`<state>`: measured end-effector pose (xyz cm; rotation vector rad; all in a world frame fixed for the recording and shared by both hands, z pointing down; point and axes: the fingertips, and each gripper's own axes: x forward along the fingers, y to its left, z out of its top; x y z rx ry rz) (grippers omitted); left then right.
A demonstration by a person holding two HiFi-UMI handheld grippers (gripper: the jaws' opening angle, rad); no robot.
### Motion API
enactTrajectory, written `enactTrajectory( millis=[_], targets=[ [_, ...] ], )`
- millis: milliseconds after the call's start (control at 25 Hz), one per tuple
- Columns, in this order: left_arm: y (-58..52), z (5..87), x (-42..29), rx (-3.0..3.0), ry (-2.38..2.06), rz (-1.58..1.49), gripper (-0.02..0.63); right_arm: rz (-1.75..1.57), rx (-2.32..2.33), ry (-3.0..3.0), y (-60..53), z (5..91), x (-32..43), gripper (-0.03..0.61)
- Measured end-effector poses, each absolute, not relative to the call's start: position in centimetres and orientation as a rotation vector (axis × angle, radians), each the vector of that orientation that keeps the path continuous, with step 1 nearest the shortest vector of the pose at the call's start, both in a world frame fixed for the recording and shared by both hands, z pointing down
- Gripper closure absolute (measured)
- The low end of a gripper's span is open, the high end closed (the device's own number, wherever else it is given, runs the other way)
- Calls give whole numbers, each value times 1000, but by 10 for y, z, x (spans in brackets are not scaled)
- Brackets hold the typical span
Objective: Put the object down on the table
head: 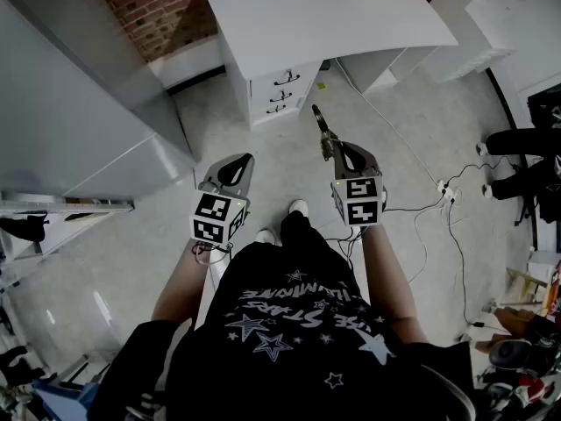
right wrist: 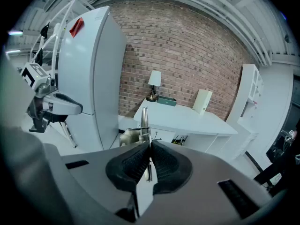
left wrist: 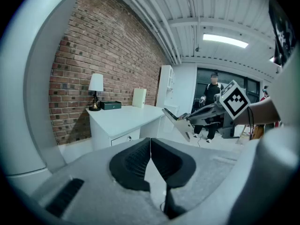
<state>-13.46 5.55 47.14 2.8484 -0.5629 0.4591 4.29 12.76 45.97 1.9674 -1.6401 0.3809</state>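
Metal tool [head: 321, 128] — slender, long axis running fwd from right gripper [head: 344, 158], tip toward white table [head: 333, 24]. Held in air over the floor, apart from the tabletop. Right gripper view: pads clamped on its lower end, tool rising straight out of them, w/ a spring-like part partway up that the head view doesn't resolve. Left gripper [head: 235, 172]: pads pressed together, nothing between. Left gripper view alone gives the tool side-on, tilted upward — also a person [left wrist: 211, 97] in bkgd.
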Motion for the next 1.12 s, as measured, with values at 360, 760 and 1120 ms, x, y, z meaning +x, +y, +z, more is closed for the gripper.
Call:
enactTrajectory(
  millis=[360, 760, 1120],
  targets=[
    [73, 468, -118, 2869, -541, 451, 594, 382, 1971, -1622, 150, 462, 53, 568],
    [71, 476, -122, 2869, -550, 472, 594, 350, 1977, -1613, 152, 460, 59, 568],
    [35, 472, -94, 2845, -644, 480, 594, 301, 1938, -1656, 117, 456, 100, 568]
  ],
)
